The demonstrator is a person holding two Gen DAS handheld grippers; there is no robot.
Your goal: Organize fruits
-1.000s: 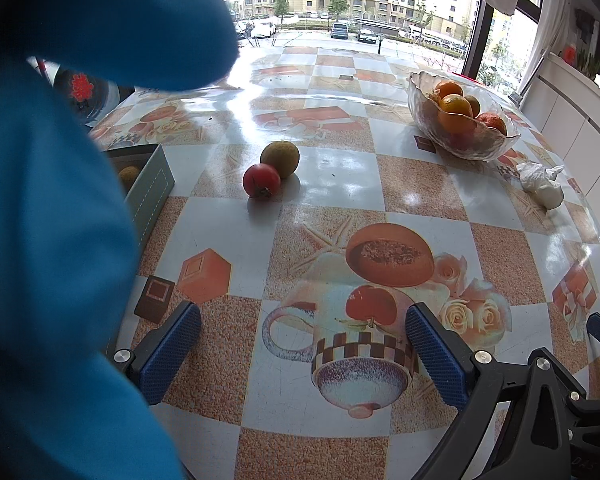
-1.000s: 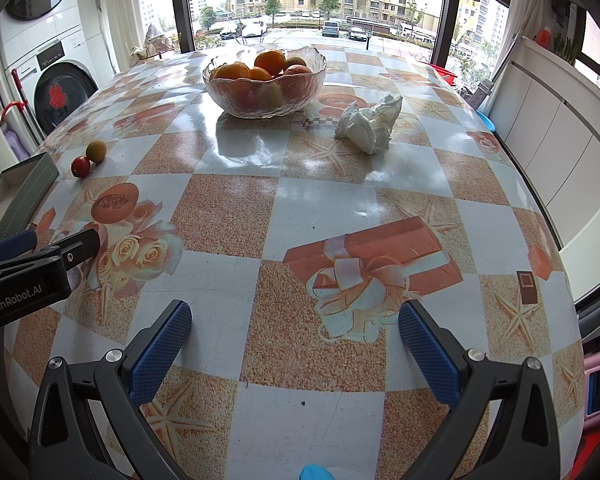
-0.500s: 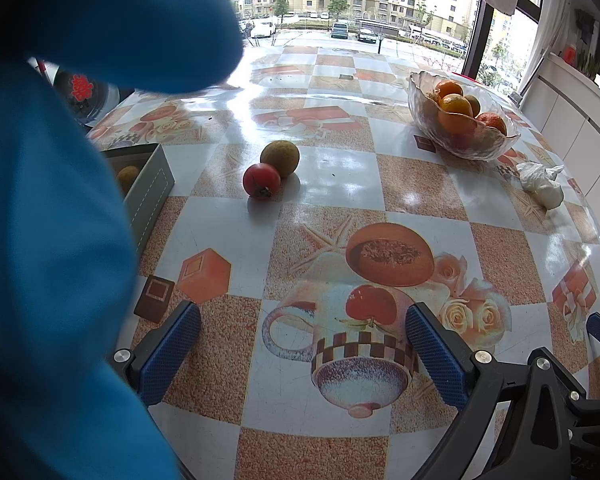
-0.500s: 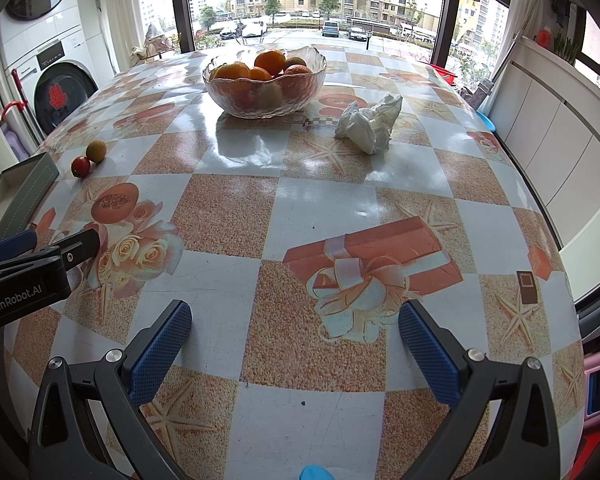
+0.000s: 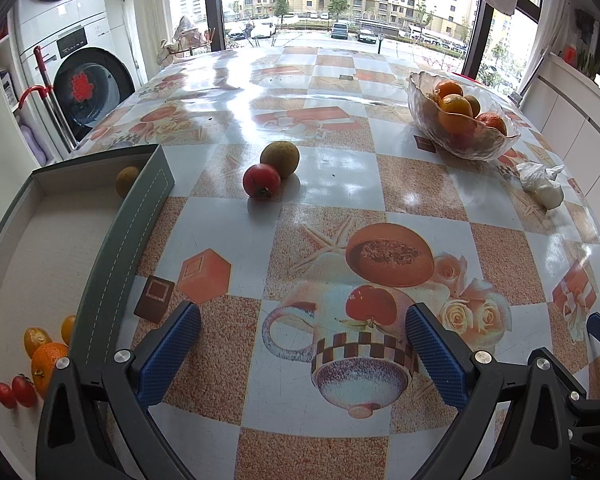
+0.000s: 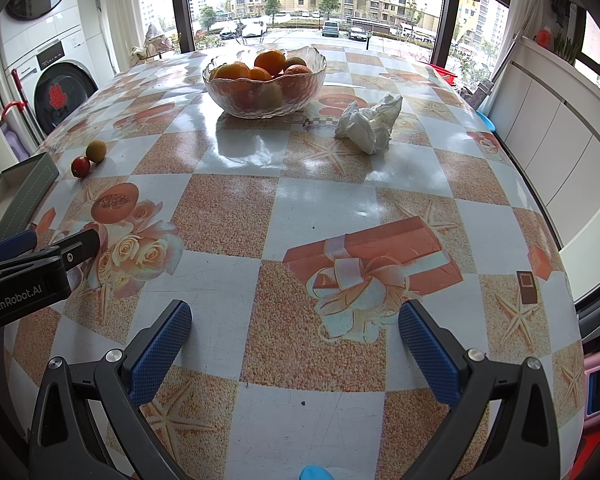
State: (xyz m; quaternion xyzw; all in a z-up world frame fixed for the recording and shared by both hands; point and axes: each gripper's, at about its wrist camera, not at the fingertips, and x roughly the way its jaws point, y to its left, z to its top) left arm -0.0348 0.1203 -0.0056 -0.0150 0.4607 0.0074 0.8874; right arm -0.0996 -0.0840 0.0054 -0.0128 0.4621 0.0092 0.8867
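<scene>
Left gripper and right gripper hovering wide open, empty; tomato touching brownish fruit, right of tray.

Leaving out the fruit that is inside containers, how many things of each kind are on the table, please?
Glass bowl: 1
Grey tray: 1
Crumpled tissue: 1
Loose fruit: 2, a red tomato and a yellow-green fruit
Total: 5

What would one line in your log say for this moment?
left gripper: open, empty | right gripper: open, empty | tomato touching brownish fruit on table | tray: some fruit
</scene>
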